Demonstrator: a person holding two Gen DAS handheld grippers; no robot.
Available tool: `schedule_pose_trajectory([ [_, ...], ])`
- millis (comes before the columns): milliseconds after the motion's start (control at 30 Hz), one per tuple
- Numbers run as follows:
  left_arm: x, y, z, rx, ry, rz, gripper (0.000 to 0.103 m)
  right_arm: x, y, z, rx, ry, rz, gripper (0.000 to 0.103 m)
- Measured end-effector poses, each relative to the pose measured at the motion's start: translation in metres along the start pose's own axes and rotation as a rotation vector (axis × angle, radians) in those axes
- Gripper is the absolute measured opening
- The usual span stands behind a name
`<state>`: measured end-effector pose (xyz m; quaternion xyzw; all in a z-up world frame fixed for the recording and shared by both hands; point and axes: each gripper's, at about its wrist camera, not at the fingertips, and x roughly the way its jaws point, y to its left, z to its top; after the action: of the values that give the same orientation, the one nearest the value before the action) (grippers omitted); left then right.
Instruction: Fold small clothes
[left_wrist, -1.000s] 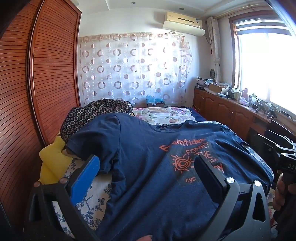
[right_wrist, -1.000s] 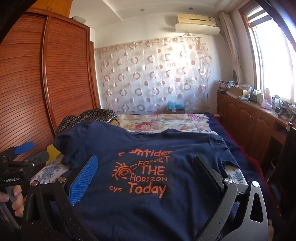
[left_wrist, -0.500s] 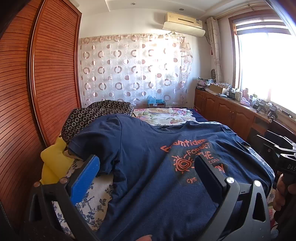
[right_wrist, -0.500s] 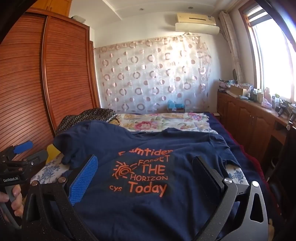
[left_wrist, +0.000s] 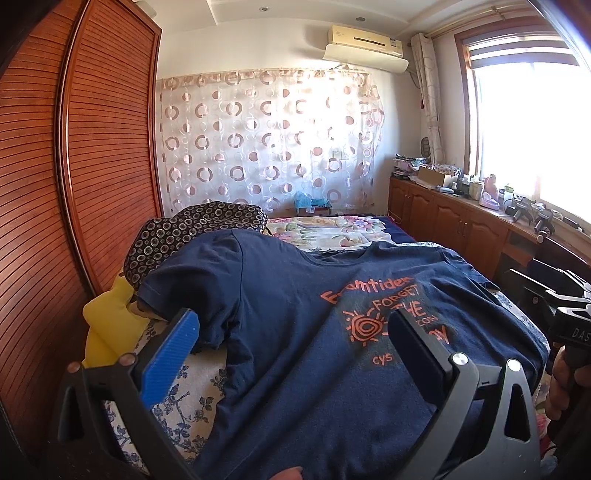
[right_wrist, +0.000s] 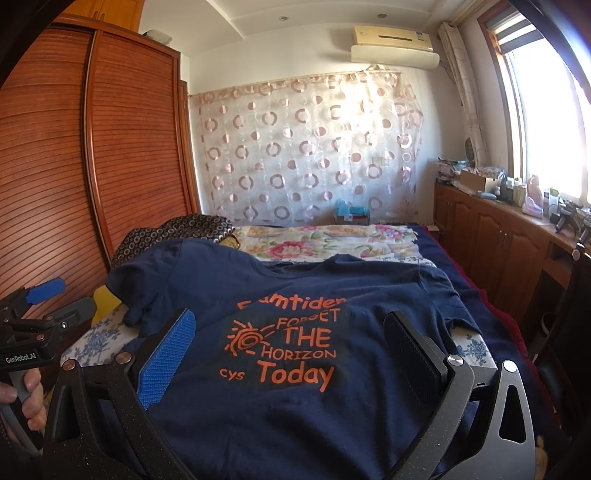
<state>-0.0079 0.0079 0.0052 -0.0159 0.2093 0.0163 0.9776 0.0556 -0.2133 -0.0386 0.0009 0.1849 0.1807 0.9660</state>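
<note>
One navy T-shirt is lying spread flat, print up, across the bed. Both the left gripper and right gripper are hovering over its lower half, jaws gaping apart, gripping nothing.

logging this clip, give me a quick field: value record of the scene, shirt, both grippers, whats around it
garment: navy t-shirt, spread flat, orange print up, unfolded
surface: bed with blue floral sheet
left gripper: open, holding nothing
right gripper: open, above the shirt's lower half, holding nothing
beside shirt: patterned dark pillow, yellow cushion
fold progress: none visible
</note>
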Motion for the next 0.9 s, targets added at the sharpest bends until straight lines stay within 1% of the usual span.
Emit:
schedule_pose_trajectory([
  [300,0.0006,0.0004,0.0055,0.006,-0.002,0.001,0.103,-0.0002,0.0007,0.0004,-0.001,0.001,0.0,0.103],
  [900,-0.0017,-0.0028,0.0062,0.011,-0.004,0.004,0.103,-0.0005,0.001,0.0002,-0.002,0.003,0.0,0.103],
])
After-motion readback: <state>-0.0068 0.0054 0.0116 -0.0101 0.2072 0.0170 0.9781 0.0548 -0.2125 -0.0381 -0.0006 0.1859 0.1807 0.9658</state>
